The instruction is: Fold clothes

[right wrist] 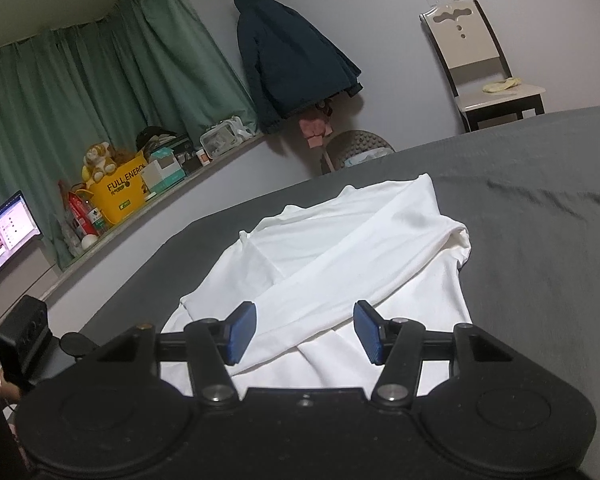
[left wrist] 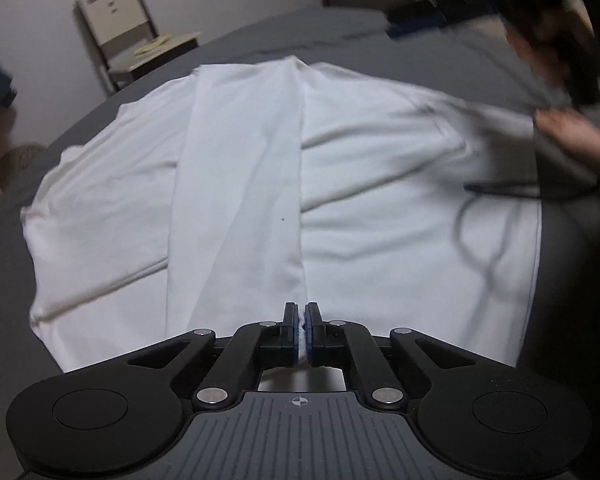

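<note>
A white long-sleeved garment (left wrist: pixel 360 184) lies spread on a grey bed (left wrist: pixel 420 56), one sleeve folded lengthwise over its body. My left gripper (left wrist: pixel 301 320) is shut on the near edge of that sleeve's fold. In the right wrist view the same garment (right wrist: pixel 340 248) lies on the bed (right wrist: pixel 540 240), the sleeve crossing it diagonally. My right gripper (right wrist: pixel 305 328) is open and empty, hovering just above the garment's near end. In the left wrist view the person's right hand (left wrist: pixel 572 132) shows blurred at the garment's right edge.
A chair (right wrist: pixel 488 76) stands by the wall beyond the bed. A dark jacket (right wrist: pixel 288 68) hangs on the wall. A cluttered ledge with a yellow box (right wrist: pixel 120 196) runs under green curtains at left. A black cable (left wrist: pixel 512 190) trails over the garment's right side.
</note>
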Available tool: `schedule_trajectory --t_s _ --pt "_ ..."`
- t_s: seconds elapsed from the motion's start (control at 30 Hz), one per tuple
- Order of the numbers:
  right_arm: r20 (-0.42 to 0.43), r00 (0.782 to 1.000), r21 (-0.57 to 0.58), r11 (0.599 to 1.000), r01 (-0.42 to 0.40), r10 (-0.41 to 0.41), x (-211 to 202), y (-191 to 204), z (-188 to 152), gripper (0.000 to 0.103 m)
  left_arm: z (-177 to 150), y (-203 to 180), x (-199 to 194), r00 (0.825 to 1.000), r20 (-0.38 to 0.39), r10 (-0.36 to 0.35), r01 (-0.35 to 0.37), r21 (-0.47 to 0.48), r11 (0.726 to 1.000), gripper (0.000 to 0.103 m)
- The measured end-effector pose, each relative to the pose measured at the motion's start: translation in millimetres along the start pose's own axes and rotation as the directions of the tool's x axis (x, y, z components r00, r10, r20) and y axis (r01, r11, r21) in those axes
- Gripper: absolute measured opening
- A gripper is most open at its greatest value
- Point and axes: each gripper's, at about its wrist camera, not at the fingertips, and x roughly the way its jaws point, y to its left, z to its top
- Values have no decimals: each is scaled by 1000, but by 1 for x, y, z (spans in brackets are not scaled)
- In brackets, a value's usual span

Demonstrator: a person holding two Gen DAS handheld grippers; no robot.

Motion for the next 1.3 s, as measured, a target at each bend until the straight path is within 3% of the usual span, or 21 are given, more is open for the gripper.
schedule_trajectory --t_s 0.33,0.5,0.57,0.6,0.63,0.67,0.7,0.83,0.9,1.03,1.1,1.17,1.23,1.3 --pt "-68 998 27 1000 -9 10 10 2 -7 55 -24 7 -6 992 65 -111 120 -152 981 4" --pt "-129 991 41 998 -41 46 19 3 -9 58 -34 11 -15 986 129 -103 134 -259 957 7" --pt "-154 986 59 997 -57 66 26 4 -10 58 -39 16 -21 987 149 -62 107 -312 944 24" --pt "-169 983 67 996 -66 76 31 4 -11 58 -42 19 -25 987 156 -26 77 -335 939 50" --pt "-184 980 72 995 -69 81 36 5 -12 58 -44 22 -28 987 162 11 48 -358 932 86" --pt "-209 975 76 995 -68 82 43 6 -12 58 -47 25 -31 985 166 50 18 -383 923 98" --pt "-233 969 80 994 -68 85 51 7 -12 58 -48 29 -34 980 184 73 7 -403 915 102" --pt "-284 947 63 989 -136 148 78 21 -9 56 -45 48 -35 974 208 89 24 -488 872 102" --pt "-284 936 36 977 -208 210 92 33 -6 55 -39 52 -33 967 238 92 42 -504 863 102" --pt "-297 896 77 943 -323 331 123 48 -7 56 -28 65 -24 936 349 45 168 -556 814 102" --pt "-358 873 101 943 -316 331 141 47 -16 58 -24 72 -17 919 393 35 220 -582 783 101" --pt "-433 858 116 961 -252 277 154 44 -24 54 -22 78 -12 909 414 51 233 -606 761 102" --pt "-406 860 145 951 -273 309 147 40 -15 54 -21 88 -10 898 434 72 241 -624 743 102" --pt "-340 888 142 950 -277 310 135 32 9 56 -20 100 -10 895 435 100 227 -636 737 102"
